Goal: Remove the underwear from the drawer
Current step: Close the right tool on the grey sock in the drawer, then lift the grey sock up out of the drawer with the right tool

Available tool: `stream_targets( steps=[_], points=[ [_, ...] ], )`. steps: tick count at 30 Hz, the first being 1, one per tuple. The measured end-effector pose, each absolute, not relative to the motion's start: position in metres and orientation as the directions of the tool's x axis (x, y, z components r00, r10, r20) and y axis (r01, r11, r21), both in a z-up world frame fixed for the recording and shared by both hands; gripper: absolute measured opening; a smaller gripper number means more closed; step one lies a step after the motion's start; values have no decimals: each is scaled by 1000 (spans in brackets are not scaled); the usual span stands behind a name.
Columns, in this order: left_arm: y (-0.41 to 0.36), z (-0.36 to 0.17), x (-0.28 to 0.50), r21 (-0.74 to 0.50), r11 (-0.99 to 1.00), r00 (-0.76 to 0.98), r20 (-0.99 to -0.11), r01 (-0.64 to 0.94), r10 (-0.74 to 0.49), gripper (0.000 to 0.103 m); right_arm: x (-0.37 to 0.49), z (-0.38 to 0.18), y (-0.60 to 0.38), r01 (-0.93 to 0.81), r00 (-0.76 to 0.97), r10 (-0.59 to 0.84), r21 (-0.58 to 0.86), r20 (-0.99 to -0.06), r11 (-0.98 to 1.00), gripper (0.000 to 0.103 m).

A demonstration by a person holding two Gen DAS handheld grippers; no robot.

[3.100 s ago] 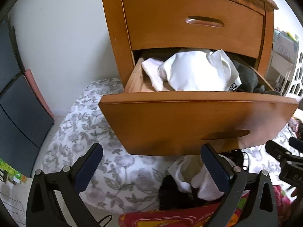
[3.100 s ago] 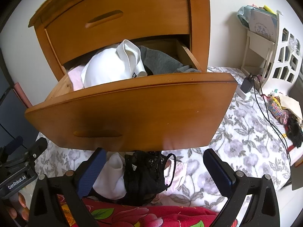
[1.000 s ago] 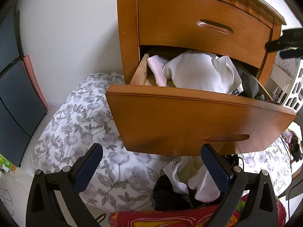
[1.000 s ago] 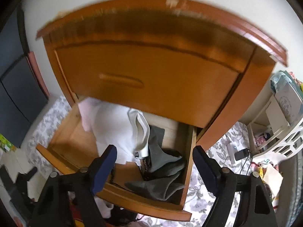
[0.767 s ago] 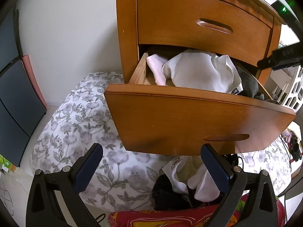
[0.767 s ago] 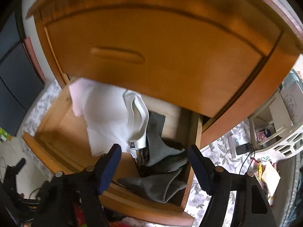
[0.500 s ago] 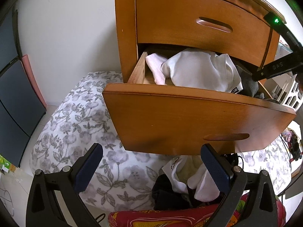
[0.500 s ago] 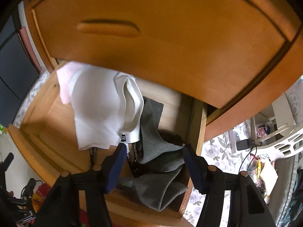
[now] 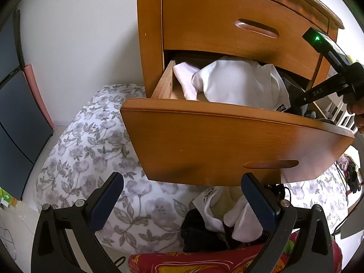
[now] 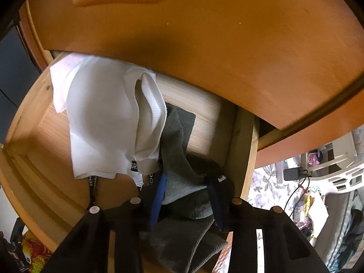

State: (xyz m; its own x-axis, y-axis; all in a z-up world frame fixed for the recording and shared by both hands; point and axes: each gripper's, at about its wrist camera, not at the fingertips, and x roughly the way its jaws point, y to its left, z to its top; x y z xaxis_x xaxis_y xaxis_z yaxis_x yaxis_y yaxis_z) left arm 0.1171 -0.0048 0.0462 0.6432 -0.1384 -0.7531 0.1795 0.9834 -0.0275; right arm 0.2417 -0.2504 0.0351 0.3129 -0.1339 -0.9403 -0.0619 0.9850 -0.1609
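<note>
The lower drawer (image 9: 227,143) of a wooden chest stands pulled out. Inside lie a white garment (image 10: 102,118), a pale pink one (image 10: 59,72) at the left and grey underwear (image 10: 179,175) at the right. My right gripper (image 10: 185,196) is down in the drawer's right part, its blue pads (image 10: 157,195) drawn in on a bunched fold of the grey underwear. In the left wrist view its black frame (image 9: 327,88) reaches over the drawer's right corner, the tips hidden. My left gripper (image 9: 182,202) hangs open below the drawer front with nothing between its fingers.
The shut upper drawer (image 10: 204,34) overhangs close above the right gripper. A pile of white and black clothes (image 9: 227,218) lies under the drawer on floral bedding (image 9: 91,147), with a red patterned cloth (image 9: 227,259) in front. A white rack (image 10: 336,166) and charger (image 10: 293,174) stand at the right.
My right gripper rose from below the drawer, went over its front and down into it, and its fingers have narrowed onto the grey underwear. The left gripper has barely moved.
</note>
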Motion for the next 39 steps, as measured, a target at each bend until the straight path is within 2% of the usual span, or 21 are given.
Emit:
stream_targets(
  steps=[5, 9, 12, 25, 39],
  points=[
    [-5, 46, 117, -28, 983, 642, -754, 181, -140, 103, 244, 27, -249, -74, 290, -149, -178, -945, 981, 31],
    [-5, 46, 117, -32, 983, 640, -755, 182, -143, 103, 243, 21, -245, -98, 282, -161, -195, -946, 976, 15],
    [-5, 45, 118, -33, 983, 640, -755, 182, -144, 103, 240, 20, -243, -108, 284, -163, -200, -945, 974, 7],
    [-5, 45, 118, -40, 982, 638, -755, 183, -149, 103, 221, 34, -245, -92, 340, -173, -216, -924, 972, 5],
    [-5, 45, 118, -44, 983, 639, -754, 180, -151, 103, 206, 84, -244, -51, 455, -198, -248, -868, 967, 5]
  ],
)
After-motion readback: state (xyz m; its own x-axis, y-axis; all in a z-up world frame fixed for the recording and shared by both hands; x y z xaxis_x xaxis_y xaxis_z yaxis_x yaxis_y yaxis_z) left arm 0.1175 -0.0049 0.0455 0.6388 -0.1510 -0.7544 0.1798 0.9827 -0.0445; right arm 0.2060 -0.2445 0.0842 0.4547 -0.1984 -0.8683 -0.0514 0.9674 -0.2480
